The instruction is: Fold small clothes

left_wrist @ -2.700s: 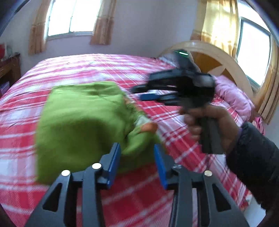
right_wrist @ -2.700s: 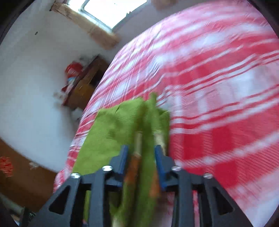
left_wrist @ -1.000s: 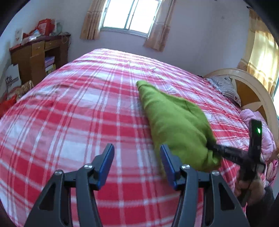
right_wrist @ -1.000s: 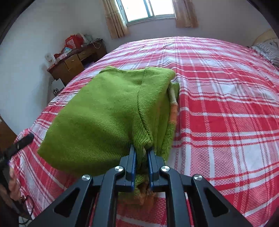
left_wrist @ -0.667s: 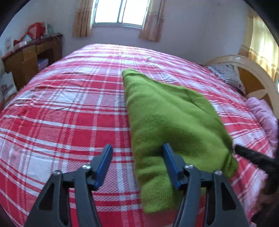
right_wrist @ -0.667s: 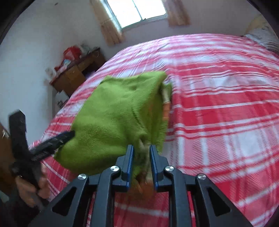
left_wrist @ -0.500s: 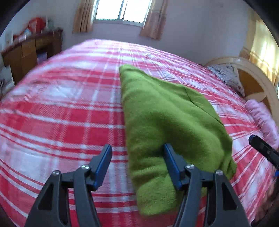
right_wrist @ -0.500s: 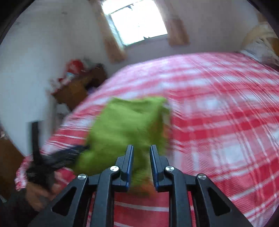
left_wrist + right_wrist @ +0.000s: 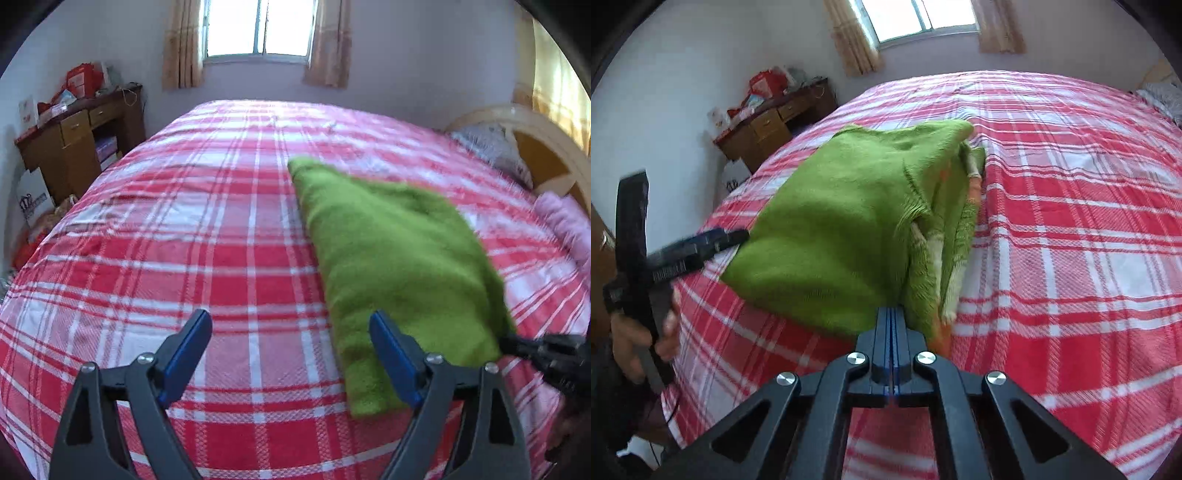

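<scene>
A folded green knit garment lies on the red plaid bed. My left gripper is open and empty, low over the bed at the garment's near left edge. In the right wrist view the same garment shows orange and white trim on its right side. My right gripper has its jaws pressed together just at the garment's near edge, with no cloth visible between them. The left gripper also shows in the right wrist view, touching the garment's left corner.
A wooden desk with red bags stands left of the bed. A curved headboard and pillows are at the right. A window is in the far wall. The right gripper's tip shows at the garment's right corner.
The right gripper let go of the garment's edge, drew back, then shut empty. The garment now rests flat on the bed. The left gripper stayed open and shifted slightly left.
</scene>
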A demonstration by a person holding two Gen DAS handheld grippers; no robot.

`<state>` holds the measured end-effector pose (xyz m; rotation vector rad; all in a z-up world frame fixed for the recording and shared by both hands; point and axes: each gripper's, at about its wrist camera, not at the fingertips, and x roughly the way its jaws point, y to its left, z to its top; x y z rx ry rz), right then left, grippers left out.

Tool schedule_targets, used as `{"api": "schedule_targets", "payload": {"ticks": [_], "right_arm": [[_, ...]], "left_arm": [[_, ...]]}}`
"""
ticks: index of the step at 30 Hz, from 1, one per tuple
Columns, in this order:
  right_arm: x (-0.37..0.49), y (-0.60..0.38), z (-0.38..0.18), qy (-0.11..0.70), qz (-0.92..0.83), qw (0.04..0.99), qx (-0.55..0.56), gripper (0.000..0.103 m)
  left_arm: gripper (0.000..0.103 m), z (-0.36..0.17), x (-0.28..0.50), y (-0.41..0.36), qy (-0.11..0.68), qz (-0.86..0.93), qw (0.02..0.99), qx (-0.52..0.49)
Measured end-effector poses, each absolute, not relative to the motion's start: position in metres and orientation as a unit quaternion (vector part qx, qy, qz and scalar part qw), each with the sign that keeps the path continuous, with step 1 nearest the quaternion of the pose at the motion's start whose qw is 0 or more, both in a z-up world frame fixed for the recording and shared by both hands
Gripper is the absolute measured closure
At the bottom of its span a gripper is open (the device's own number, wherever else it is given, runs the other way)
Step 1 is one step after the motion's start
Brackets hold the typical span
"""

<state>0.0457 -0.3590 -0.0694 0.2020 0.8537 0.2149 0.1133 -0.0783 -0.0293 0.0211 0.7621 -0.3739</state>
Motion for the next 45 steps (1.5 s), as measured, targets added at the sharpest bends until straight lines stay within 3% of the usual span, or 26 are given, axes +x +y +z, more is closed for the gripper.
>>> {"api": "schedule_targets", "payload": {"ticks": [8,12,15,20,25,27,28,29,30,34,38,41,45], "right_arm": [[0.074,-0.360,-0.001,0.322,0.104,0.938,0.083,0.100],[0.135,-0.344,-0.020,0.356,0.113,0.926,0.052,0.100],[0.162,-0.343,-0.054,0.398,0.047,0.916,-0.033,0.103],[0.177,-0.378,-0.063,0.385,0.048,0.919,0.074,0.103],[0.159,-0.402,-0.054,0.369,0.087,0.912,0.155,0.103],[0.136,-0.421,-0.047,0.341,0.081,0.913,0.210,0.089],[0.132,-0.425,-0.042,0.333,0.077,0.914,0.221,0.066],[0.124,-0.434,-0.038,0.321,0.075,0.915,0.235,0.034],[0.121,-0.438,-0.036,0.312,0.072,0.916,0.242,0.024],[0.131,-0.440,-0.039,0.313,0.080,0.913,0.249,0.022],[0.156,-0.417,-0.055,0.349,0.090,0.911,0.201,0.022],[0.173,-0.404,-0.081,0.404,0.075,0.895,0.171,0.021],[0.170,-0.403,-0.087,0.394,0.079,0.898,0.179,0.022]], "left_arm": [[0.014,0.003,0.161,-0.098,0.322,-0.210,0.922,-0.043],[0.014,-0.027,0.190,-0.111,0.366,-0.192,0.907,-0.072],[0.013,-0.058,0.192,-0.132,0.395,-0.182,0.900,-0.037],[0.003,-0.077,0.205,-0.140,0.433,-0.189,0.879,-0.063],[0.003,-0.059,0.196,-0.125,0.416,-0.225,0.881,-0.017],[0.004,-0.043,0.193,-0.108,0.393,-0.224,0.891,-0.018],[0.004,-0.036,0.196,-0.100,0.385,-0.226,0.895,-0.029],[0.004,-0.029,0.201,-0.093,0.378,-0.232,0.895,-0.049],[0.004,-0.025,0.207,-0.088,0.377,-0.241,0.891,-0.073],[0.004,-0.038,0.236,-0.093,0.411,-0.259,0.864,-0.136],[0.013,-0.081,0.242,-0.119,0.472,-0.273,0.826,-0.146],[0.009,-0.078,0.221,-0.131,0.435,-0.272,0.854,-0.087],[0.004,-0.078,0.220,-0.131,0.444,-0.293,0.841,-0.096]]}}
